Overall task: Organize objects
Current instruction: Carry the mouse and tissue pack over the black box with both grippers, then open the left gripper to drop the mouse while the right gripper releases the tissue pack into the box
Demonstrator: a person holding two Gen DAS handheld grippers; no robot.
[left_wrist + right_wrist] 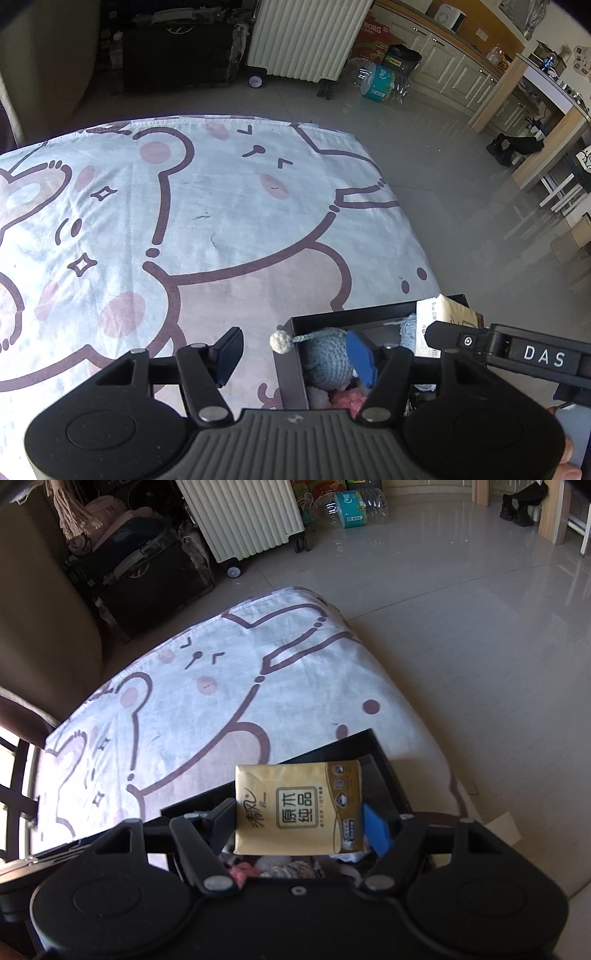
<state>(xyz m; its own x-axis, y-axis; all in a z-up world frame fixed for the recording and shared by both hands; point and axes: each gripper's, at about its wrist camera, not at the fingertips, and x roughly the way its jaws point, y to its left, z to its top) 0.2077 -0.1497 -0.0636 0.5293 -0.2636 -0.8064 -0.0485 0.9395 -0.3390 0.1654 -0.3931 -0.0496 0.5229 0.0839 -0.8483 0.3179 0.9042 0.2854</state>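
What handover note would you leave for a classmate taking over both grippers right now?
Right gripper: shut on the tissue pack, held above the black box.
Left gripper: open, empty, over the box's near-left corner.
Box sits on the cartoon sheet and already holds the blue crochet toy and other soft items.
Left to do: lower the pack into the box and release.

Cartoon sheet (229, 221) left of black box (291, 369) open; box crowded with knitted toys (325, 360).

R gripper (300, 821) is clamping a yellow tissue pack (298, 808) w/ both pads, hovering over black box (384, 760) on cartoon sheet (207, 716).
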